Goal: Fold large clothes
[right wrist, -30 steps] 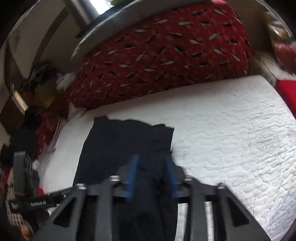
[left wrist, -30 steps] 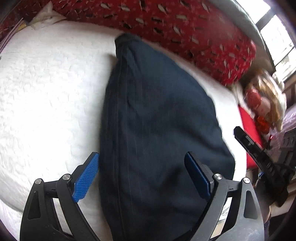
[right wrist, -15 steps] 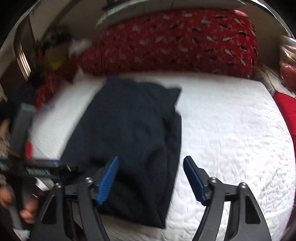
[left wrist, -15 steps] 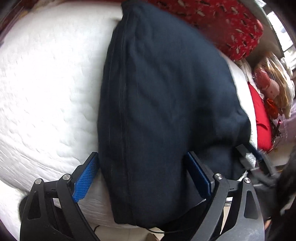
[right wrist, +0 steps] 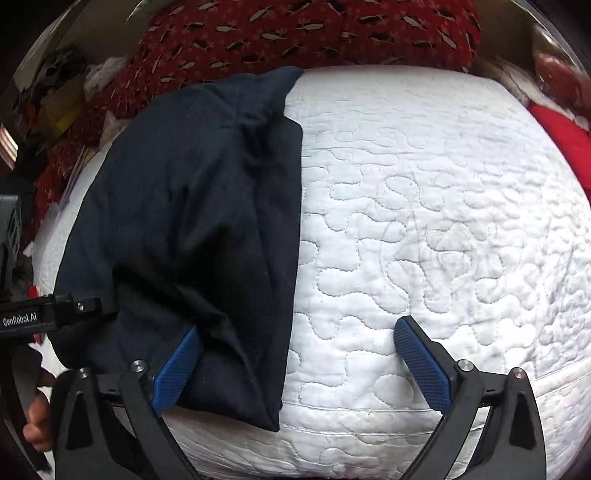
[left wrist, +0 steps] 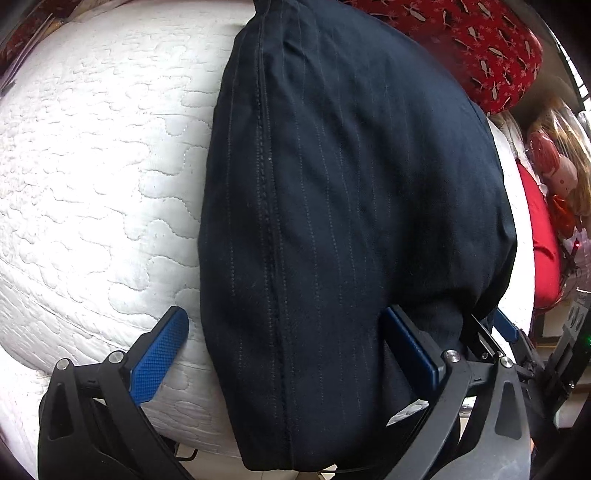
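A dark navy pinstriped garment (left wrist: 332, 206) lies folded lengthwise on the white quilted mattress (left wrist: 92, 177), its near end hanging over the front edge. My left gripper (left wrist: 291, 350) is open, its blue pads either side of the garment's near end, not closed on it. In the right wrist view the garment (right wrist: 192, 221) covers the left part of the mattress (right wrist: 424, 221). My right gripper (right wrist: 299, 362) is open and empty over the garment's near right edge, its left pad against the cloth. The left gripper's body (right wrist: 51, 314) shows at the left.
A red patterned pillow (right wrist: 314, 33) lies along the far side of the bed. A red cushion and a doll (left wrist: 554, 170) sit off the right side. Cluttered items (right wrist: 55, 99) stand beyond the left far corner.
My right gripper has let go of the garment and opened. Both grippers have dropped lower and closer to the bed's front edge. The garment's top layer now lies flat.
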